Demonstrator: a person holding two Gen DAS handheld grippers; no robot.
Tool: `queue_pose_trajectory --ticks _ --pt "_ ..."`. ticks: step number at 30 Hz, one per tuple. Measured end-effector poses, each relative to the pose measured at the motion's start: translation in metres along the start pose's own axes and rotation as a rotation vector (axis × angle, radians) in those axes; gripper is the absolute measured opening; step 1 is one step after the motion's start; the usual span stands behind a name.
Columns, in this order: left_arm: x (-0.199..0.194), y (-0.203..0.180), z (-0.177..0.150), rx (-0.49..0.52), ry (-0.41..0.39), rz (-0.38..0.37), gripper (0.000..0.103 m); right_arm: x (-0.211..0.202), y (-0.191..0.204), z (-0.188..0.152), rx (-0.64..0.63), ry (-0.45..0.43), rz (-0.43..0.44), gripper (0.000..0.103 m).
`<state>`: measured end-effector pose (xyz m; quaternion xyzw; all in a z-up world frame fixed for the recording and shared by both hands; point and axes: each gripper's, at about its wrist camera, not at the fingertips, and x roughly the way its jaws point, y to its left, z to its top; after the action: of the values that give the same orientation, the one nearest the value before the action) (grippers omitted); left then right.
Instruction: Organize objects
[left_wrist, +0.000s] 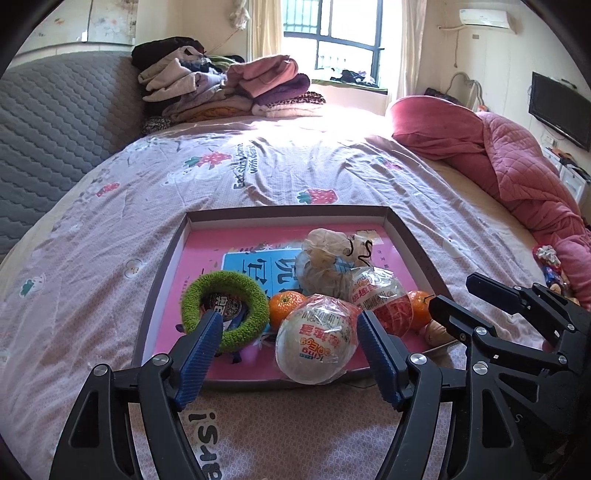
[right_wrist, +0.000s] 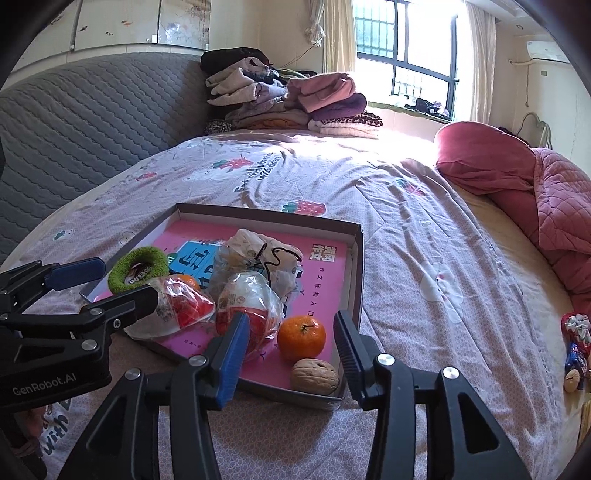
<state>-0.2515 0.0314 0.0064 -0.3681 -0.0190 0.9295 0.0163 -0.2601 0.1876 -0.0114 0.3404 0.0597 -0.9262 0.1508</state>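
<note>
Tray (left_wrist: 410, 236) on bed holding wrapped eggs, oranges, walnut (right_wrist: 314, 376).
Both grippers (left_wrist: 288, 332) (right_wrist: 291, 339) gape empty. Front egg (left_wrist: 317, 339): light, brittle, slippery film; grasp across its middle.

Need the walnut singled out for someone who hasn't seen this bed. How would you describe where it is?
On the bed lies a shallow box with a pink floor. In its near right corner, just in front of an orange, sits the walnut: the only brown, wrinkled, unwrapped thing there.
</note>
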Motion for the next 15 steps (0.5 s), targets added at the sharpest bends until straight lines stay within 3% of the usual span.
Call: queue_pose_trajectory --ticks 15 --pt "-0.049 0.026 0.015 -0.054 -0.085 0.046 0.076 -0.046 0.008 0.012 0.043 -0.123 0.048 0.054"
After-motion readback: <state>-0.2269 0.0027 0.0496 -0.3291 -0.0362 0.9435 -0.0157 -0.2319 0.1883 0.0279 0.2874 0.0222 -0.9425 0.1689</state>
